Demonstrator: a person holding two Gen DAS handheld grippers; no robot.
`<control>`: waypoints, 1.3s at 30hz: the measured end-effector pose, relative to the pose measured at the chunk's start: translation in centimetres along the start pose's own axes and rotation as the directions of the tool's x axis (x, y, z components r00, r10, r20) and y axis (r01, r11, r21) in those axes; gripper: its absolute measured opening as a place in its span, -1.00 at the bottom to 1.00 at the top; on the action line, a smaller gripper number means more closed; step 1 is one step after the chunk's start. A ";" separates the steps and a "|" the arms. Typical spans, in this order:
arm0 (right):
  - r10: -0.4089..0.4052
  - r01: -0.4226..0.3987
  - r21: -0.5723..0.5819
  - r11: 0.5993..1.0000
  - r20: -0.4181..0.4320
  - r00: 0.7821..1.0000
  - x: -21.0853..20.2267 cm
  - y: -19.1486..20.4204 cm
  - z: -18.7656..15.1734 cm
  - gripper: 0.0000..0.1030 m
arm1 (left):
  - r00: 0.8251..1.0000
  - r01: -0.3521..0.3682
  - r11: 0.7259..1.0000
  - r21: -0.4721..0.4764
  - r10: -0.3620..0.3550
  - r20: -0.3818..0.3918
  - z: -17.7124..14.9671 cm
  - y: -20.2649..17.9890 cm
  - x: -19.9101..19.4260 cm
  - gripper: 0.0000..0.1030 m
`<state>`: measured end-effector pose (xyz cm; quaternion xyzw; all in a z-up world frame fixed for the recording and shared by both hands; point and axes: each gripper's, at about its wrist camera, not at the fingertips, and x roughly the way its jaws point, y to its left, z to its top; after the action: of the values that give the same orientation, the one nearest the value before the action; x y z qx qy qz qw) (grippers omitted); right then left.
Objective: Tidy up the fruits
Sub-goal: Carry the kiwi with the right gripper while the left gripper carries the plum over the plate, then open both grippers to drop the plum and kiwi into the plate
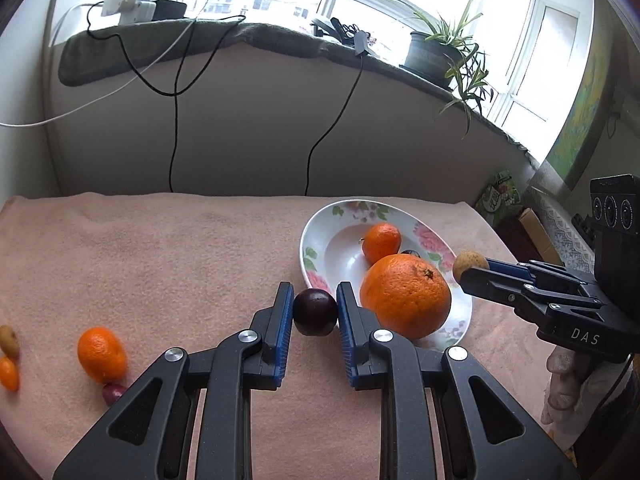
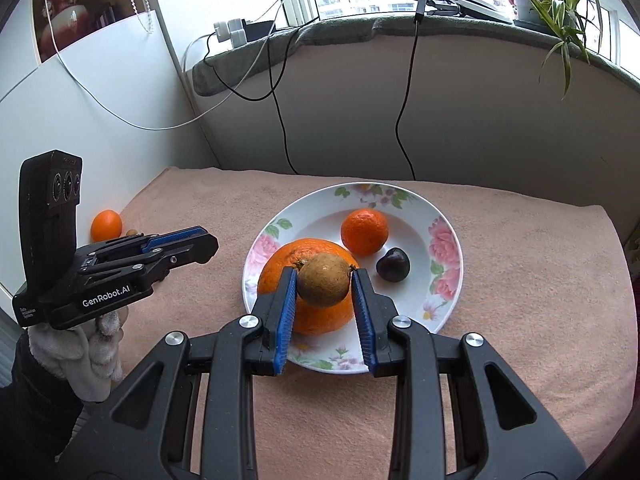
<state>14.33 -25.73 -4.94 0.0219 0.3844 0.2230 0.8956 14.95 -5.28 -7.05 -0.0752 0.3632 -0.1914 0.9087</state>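
Note:
My left gripper [image 1: 315,312] is shut on a dark purple plum [image 1: 315,311], held above the cloth just left of the floral plate [image 1: 316,256]. My right gripper [image 2: 323,285] is shut on a small brown round fruit [image 2: 323,284], held over the plate [image 2: 444,288] above a large orange [image 2: 320,320]. The plate also holds a small tangerine [image 2: 365,231] and a dark plum [image 2: 393,264]. In the left wrist view the right gripper [image 1: 471,269] holds the brown fruit [image 1: 466,262] at the plate's right rim, beside the large orange [image 1: 405,296].
On the pink cloth [image 1: 180,248] at left lie a tangerine [image 1: 102,354], a small reddish fruit [image 1: 113,394], a brown fruit [image 1: 8,340] and a small orange fruit [image 1: 9,374]. A wall with hanging cables stands behind. A potted plant [image 1: 436,54] sits on the windowsill.

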 end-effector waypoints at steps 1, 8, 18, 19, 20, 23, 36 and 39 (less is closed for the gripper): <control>-0.003 0.003 0.006 1.000 0.000 1.000 0.0 -0.3 -0.1 -0.43 | 1.000 0.001 1.000 0.002 -0.001 -0.003 0.1 -0.2 0.3 -0.61; -0.019 0.019 0.028 0.999 -0.010 1.000 0.3 -2.0 -0.5 -0.43 | 1.000 0.003 1.000 0.015 -0.003 -0.019 0.8 -1.0 2.1 -0.61; -0.020 0.021 0.043 0.999 -0.026 0.999 1.4 -3.2 -0.8 -0.43 | 1.000 0.003 1.000 0.030 -0.002 -0.028 1.3 -1.7 3.2 -0.61; -0.019 0.020 0.043 0.999 -0.028 0.999 1.4 -3.2 -0.8 -0.43 | 1.000 0.004 0.999 0.033 -0.003 -0.029 1.3 -1.7 3.3 -0.61; -0.020 0.021 0.043 0.999 -0.028 0.999 1.5 -3.2 -0.8 -0.43 | 1.000 0.004 0.999 0.036 -0.003 -0.029 1.4 -1.8 3.4 -0.61; -0.021 0.022 0.044 0.999 -0.028 0.999 1.6 -3.3 -0.7 -0.43 | 1.000 0.005 0.999 0.035 -0.005 -0.024 1.6 -1.9 3.4 -0.61; -0.030 0.031 0.038 0.999 -0.029 0.999 1.7 -3.2 -0.8 -0.43 | 1.000 0.006 0.998 0.057 -0.005 -0.017 2.0 -2.4 3.6 -0.58; -0.030 0.031 0.041 0.999 -0.024 0.999 1.7 -3.3 -0.7 -0.40 | 1.000 0.007 0.998 0.060 -0.006 -0.010 2.0 -2.5 3.4 -0.33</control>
<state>16.10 -28.09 -7.29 0.0318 0.3996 0.2015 0.8937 17.87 -8.98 -7.06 -0.0482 0.3614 -0.2054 0.9082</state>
